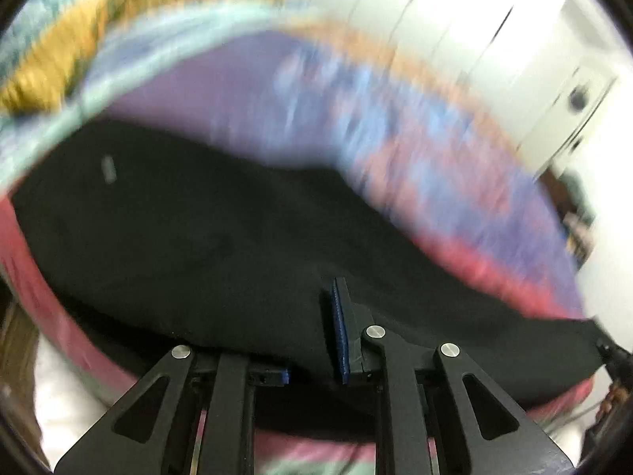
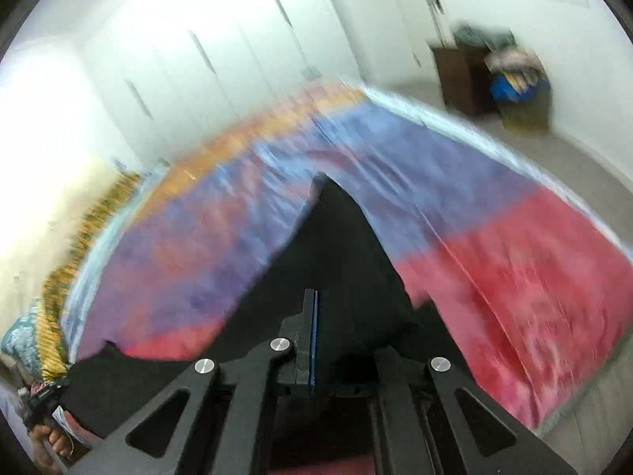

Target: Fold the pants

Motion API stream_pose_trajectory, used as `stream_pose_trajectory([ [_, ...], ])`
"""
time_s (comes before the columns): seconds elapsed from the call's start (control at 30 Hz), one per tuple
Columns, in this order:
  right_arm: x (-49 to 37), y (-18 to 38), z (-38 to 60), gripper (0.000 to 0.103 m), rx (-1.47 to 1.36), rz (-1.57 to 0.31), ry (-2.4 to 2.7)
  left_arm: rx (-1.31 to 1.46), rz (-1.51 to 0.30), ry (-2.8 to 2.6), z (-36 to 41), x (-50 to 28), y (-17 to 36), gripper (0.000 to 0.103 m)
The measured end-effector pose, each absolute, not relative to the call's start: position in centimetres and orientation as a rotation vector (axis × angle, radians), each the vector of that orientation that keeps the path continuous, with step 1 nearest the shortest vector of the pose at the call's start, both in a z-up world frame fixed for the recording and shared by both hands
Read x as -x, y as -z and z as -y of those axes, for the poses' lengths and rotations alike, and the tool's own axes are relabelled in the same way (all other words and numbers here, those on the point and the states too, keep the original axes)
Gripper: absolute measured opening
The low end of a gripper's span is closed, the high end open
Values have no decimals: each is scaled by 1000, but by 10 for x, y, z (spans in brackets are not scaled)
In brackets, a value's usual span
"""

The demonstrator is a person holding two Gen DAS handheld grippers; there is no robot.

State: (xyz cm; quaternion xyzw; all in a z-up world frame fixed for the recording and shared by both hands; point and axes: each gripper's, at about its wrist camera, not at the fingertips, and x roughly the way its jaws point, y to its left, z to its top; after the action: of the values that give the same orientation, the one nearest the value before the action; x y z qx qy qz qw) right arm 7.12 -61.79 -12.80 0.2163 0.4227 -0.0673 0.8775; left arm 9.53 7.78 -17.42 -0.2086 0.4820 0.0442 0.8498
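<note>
Pants (image 1: pixel 166 237), black, hang stretched over the bed (image 2: pixel 514 261), pinched in both tools. Left hand-held gripper (image 1: pixel 312 340) and right hand-held gripper (image 2: pixel 316 340) are each clamped on cloth. Best to keep the edge taut and level, lowering both together onto the bedspread.

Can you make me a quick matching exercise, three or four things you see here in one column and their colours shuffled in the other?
Things:
1. pants
2. bedspread
3. wardrobe doors
4. pad on the left gripper fingers

Colours:
A. white
B. blue
C. black
D. red, purple and blue

Pairs: 1-C, 2-D, 3-A, 4-B
</note>
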Motion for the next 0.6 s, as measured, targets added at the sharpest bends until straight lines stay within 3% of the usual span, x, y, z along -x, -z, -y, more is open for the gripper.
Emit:
stream_pose_trajectory([
  [0.13, -78, 190, 634, 11, -563, -1104, 208, 471, -1046, -105, -73, -91, 193, 23],
  [0.17, -76, 186, 637, 17, -585, -1078, 207, 469, -1050, -97, -73, -92, 192, 27],
  [0.2, -74, 184, 638, 35, -594, -1063, 208, 471, -1055, -84, -73, -92, 190, 38],
  [0.23, -72, 184, 640, 45, -607, -1050, 211, 478, -1051, -82, -76, -91, 189, 45],
  [0.27, -69, 183, 642, 53, -619, -1041, 214, 486, -1044, -91, -80, -89, 188, 46],
  [0.33, -66, 182, 643, 53, -649, -1023, 215, 536, -1025, -116, -87, -84, 185, 46],
  [0.47, -55, 180, 654, 53, -724, -970, 236, 630, -985, -154, -103, -70, 185, 41],
  [0.57, -44, 181, 662, 53, -767, -938, 271, 613, -996, -163, -105, -69, 191, 24],
  [0.6, -42, 182, 665, 52, -783, -932, 278, 602, -1006, -161, -103, -71, 192, 12],
])
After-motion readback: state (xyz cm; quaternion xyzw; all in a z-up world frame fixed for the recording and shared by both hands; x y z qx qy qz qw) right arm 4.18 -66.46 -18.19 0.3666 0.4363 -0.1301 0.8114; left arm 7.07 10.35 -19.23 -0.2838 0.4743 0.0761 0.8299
